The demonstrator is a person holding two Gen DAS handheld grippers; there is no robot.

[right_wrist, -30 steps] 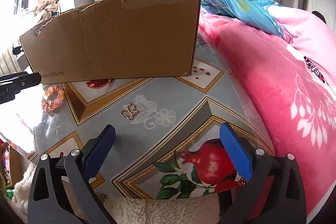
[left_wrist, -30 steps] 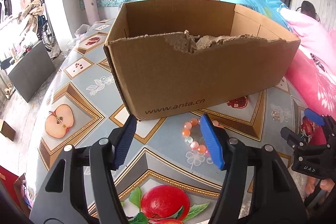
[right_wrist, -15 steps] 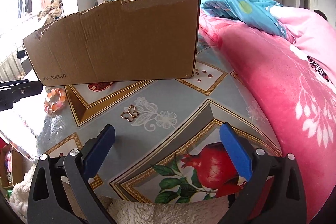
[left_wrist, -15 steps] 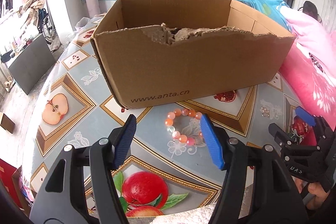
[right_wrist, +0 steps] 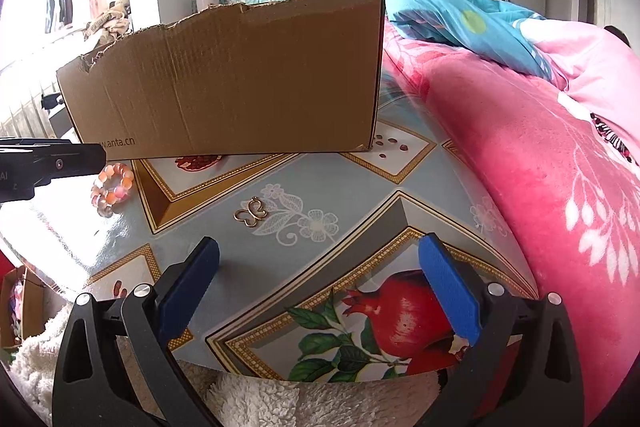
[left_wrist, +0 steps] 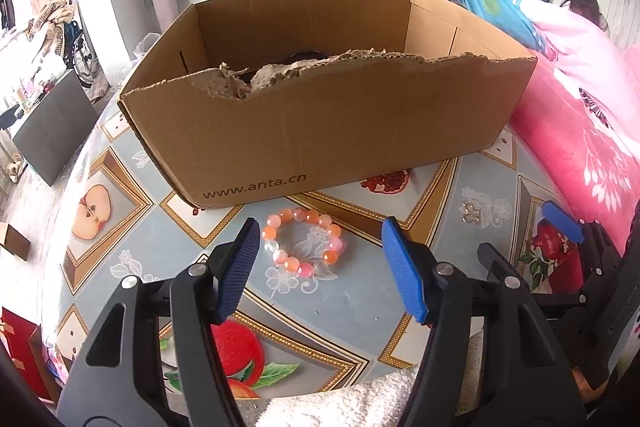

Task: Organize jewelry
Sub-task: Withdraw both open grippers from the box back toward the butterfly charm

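A bracelet [left_wrist: 306, 242] of orange, pink and clear beads lies flat on the fruit-print tablecloth [left_wrist: 352, 299], just in front of the cardboard box [left_wrist: 332, 131]. My left gripper [left_wrist: 320, 239] hovers over it, open, nothing between the blue pads. The bracelet [right_wrist: 113, 187] shows again at the left of the right wrist view, beside a finger of the left gripper [right_wrist: 52, 157]. A small gold butterfly-shaped piece [right_wrist: 251, 213] lies on the cloth ahead of my right gripper [right_wrist: 320, 255], which is open and empty. The same gold piece [left_wrist: 472, 211] shows in the left wrist view.
The open box has a torn front edge and something dark inside. A pink floral blanket [right_wrist: 540, 163] and blue bedding [right_wrist: 468, 23] rise along the table's right side. A white fluffy cloth [right_wrist: 256, 399] lies at the near edge. The table drops off on the left.
The left gripper has drawn back and risen slightly, so the bracelet now lies fully in view between its fingertips. Its opening is unchanged. The right gripper has stayed put.
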